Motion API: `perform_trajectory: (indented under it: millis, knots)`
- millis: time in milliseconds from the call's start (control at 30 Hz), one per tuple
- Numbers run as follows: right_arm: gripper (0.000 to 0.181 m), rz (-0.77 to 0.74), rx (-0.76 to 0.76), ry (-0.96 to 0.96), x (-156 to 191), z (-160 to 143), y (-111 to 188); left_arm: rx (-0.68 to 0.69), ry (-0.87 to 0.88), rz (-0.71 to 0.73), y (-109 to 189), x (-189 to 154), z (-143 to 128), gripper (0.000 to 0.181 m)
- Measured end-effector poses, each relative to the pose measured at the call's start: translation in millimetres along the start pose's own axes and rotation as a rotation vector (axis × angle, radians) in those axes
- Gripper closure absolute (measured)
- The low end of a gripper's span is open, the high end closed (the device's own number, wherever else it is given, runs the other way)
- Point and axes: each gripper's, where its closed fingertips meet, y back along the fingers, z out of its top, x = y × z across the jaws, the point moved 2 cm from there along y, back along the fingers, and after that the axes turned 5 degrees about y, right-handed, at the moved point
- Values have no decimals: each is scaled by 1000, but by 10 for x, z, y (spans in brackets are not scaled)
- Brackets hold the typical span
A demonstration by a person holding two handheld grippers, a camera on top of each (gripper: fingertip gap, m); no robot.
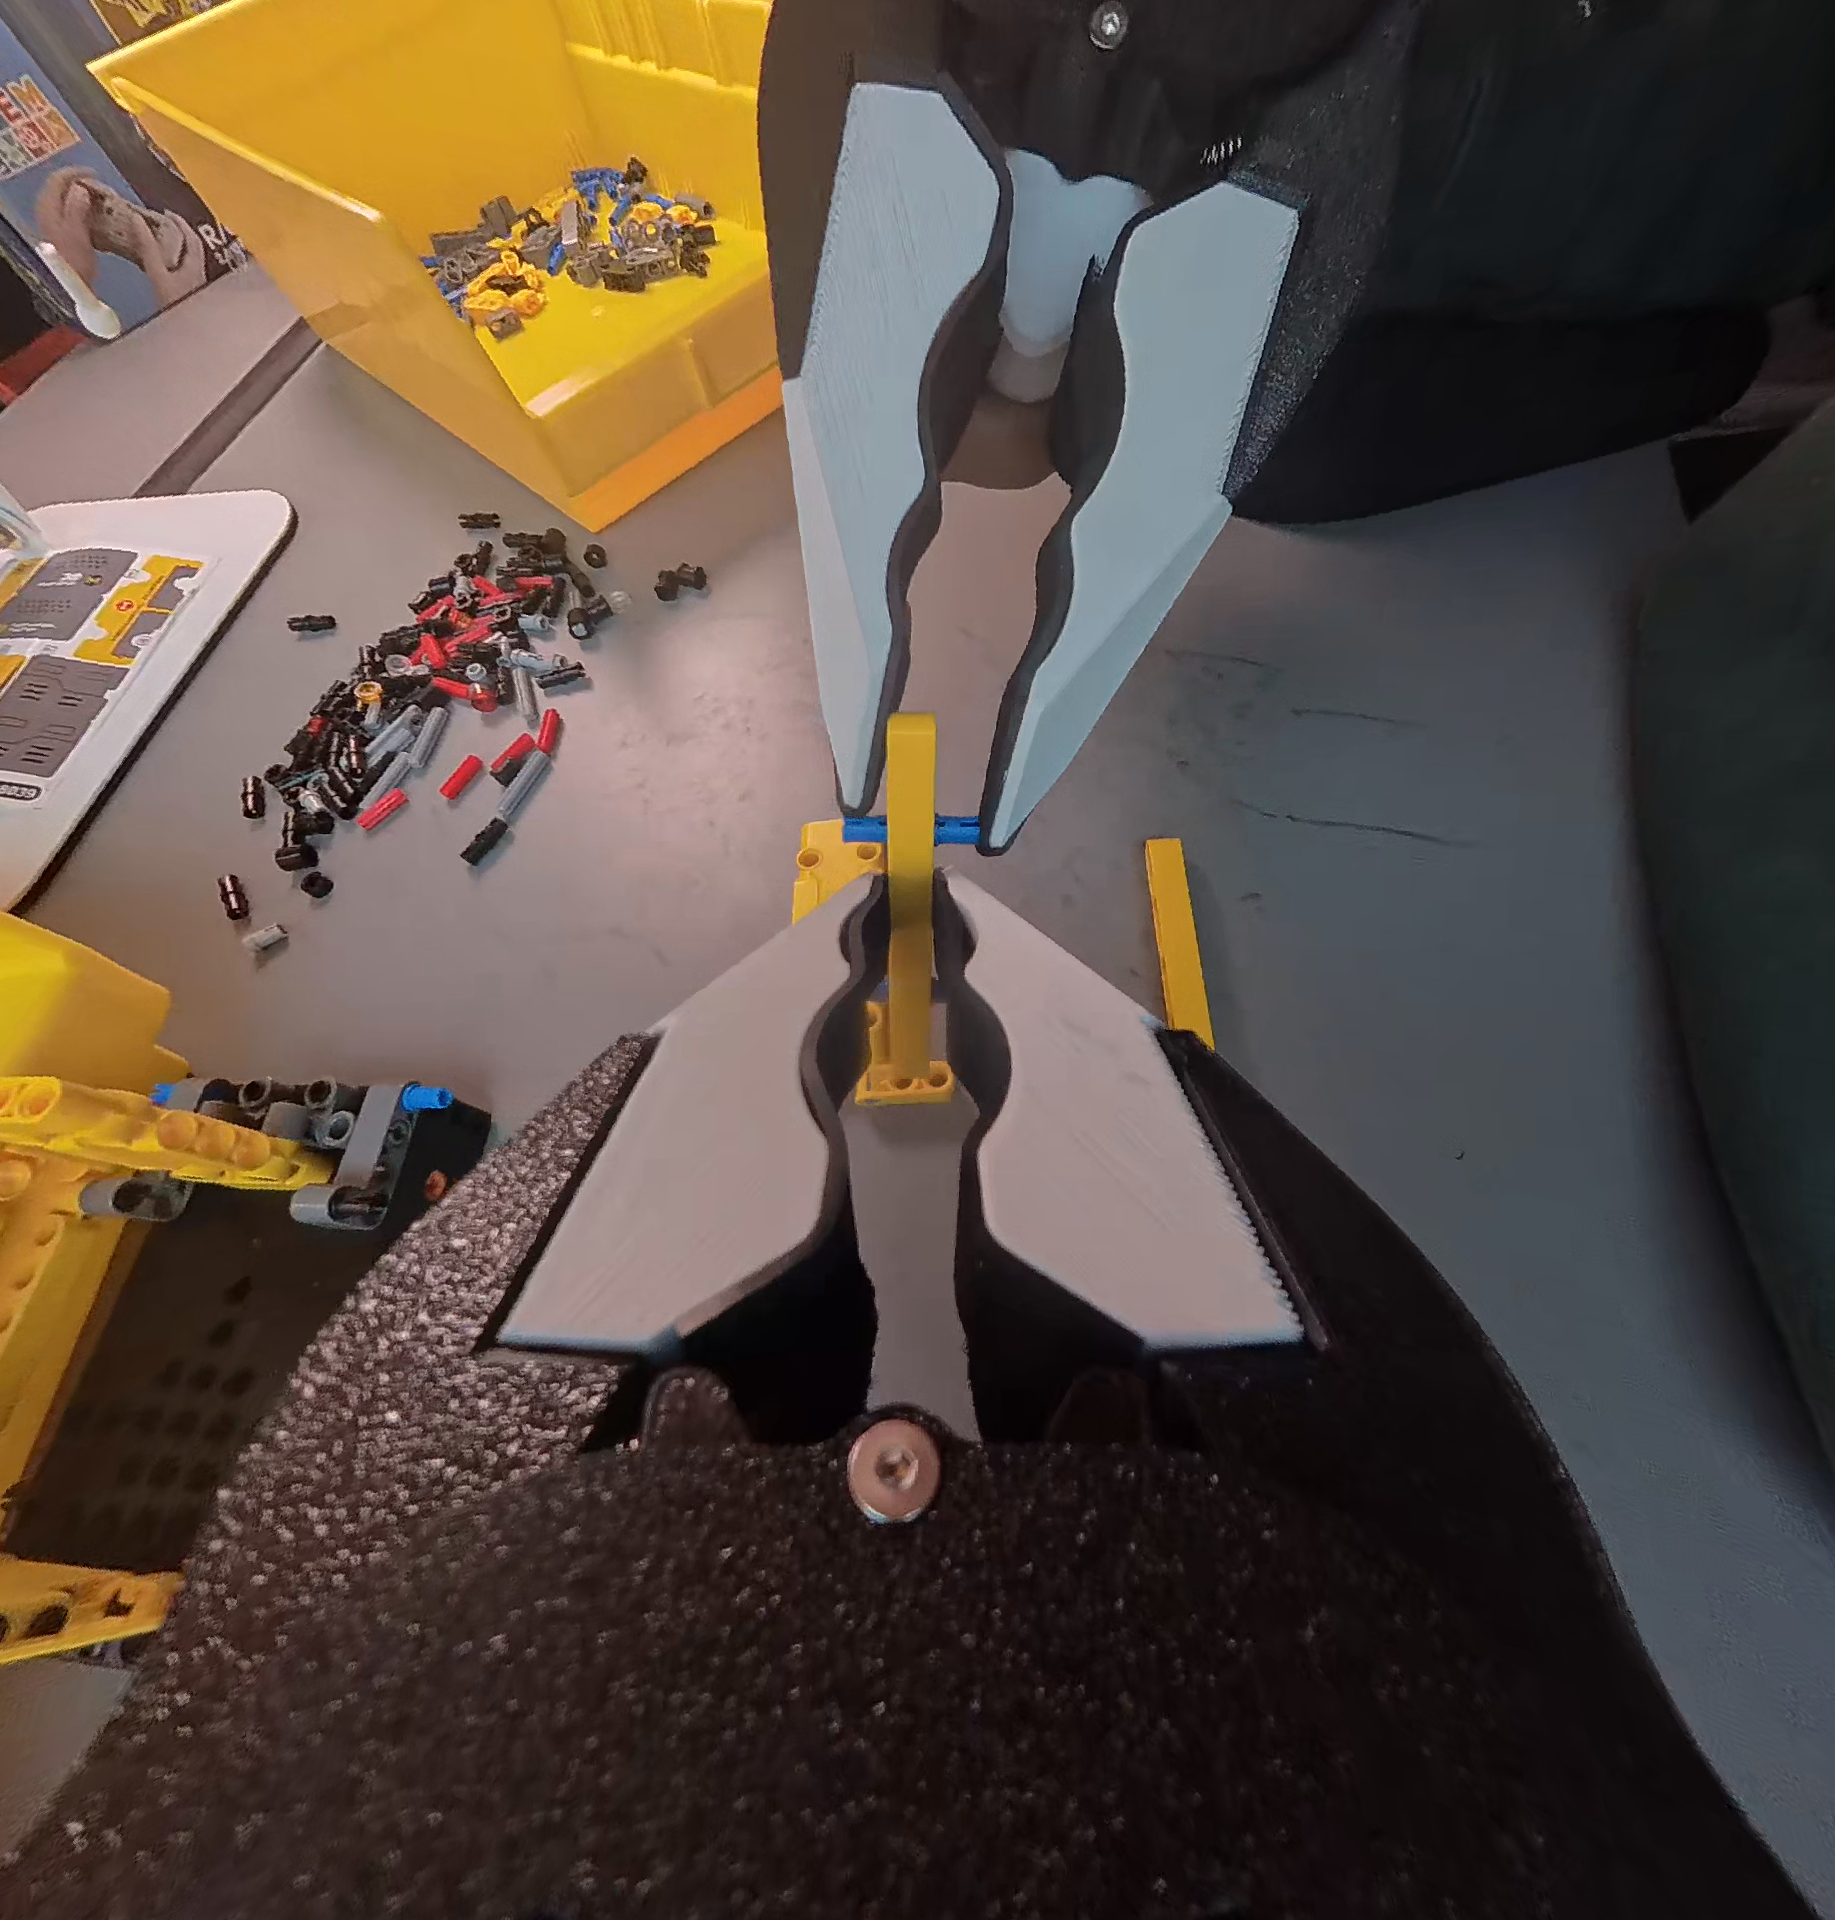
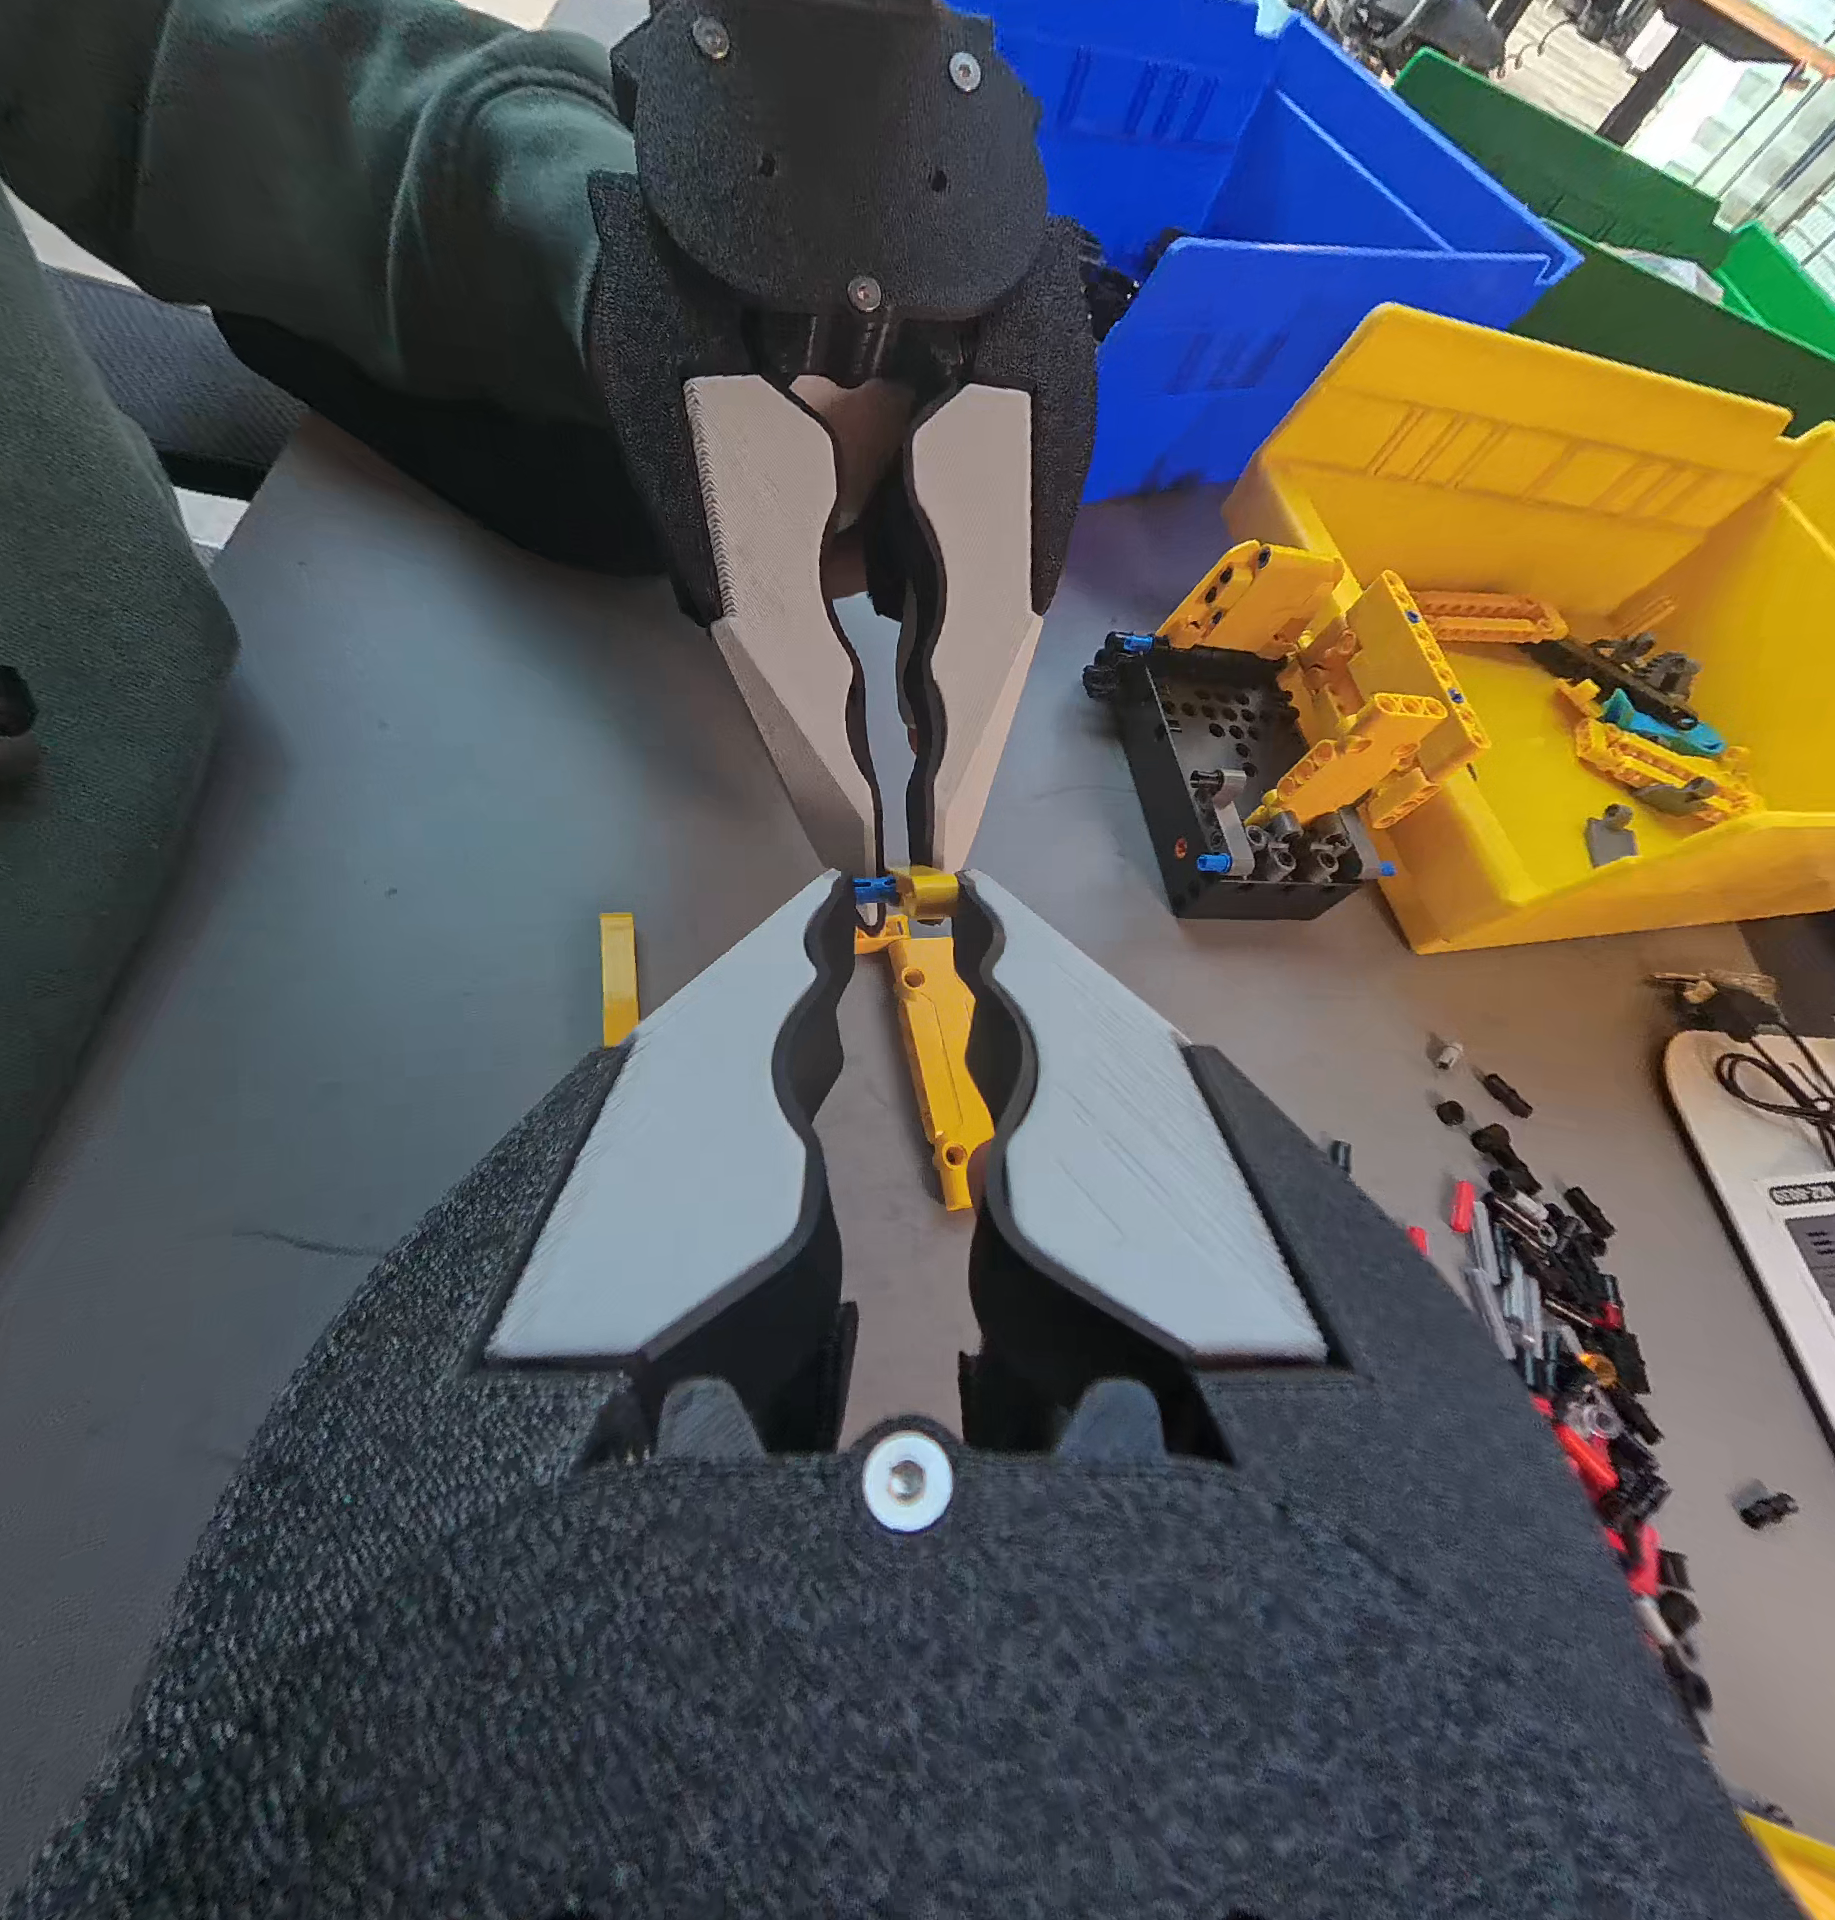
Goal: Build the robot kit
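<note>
1. Left gripper (image 1: 908,883) is clamped on the upright yellow beam (image 1: 910,831), just above the grey table (image 1: 632,987).
2. Right gripper (image 1: 918,826) pinches the blue pin (image 1: 871,828) that runs through that beam.
3. A second yellow beam (image 1: 1178,935) lies just beside them; the heap of loose pins (image 1: 445,686) sits well apart.

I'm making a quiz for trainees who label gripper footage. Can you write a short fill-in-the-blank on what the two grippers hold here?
1. The left gripper is shut on an upright ____ beam.
2. The right gripper pinches the two ends of a pin coloured ____.
3. The partly built model beside the yellow bin sits on a ____ base.

Missing words: yellow; blue; black.
</note>
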Motion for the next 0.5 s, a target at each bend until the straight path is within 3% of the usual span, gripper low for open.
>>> perform_trajectory:
  millis: [267,500]
  knots:
    - [162,114,-253,-368,-141,106,134,-177,185,-163,134,14,191,174]
    - [165,117,-170,-345,-81,-2,80,-110,233,-191,87,47,73,174]
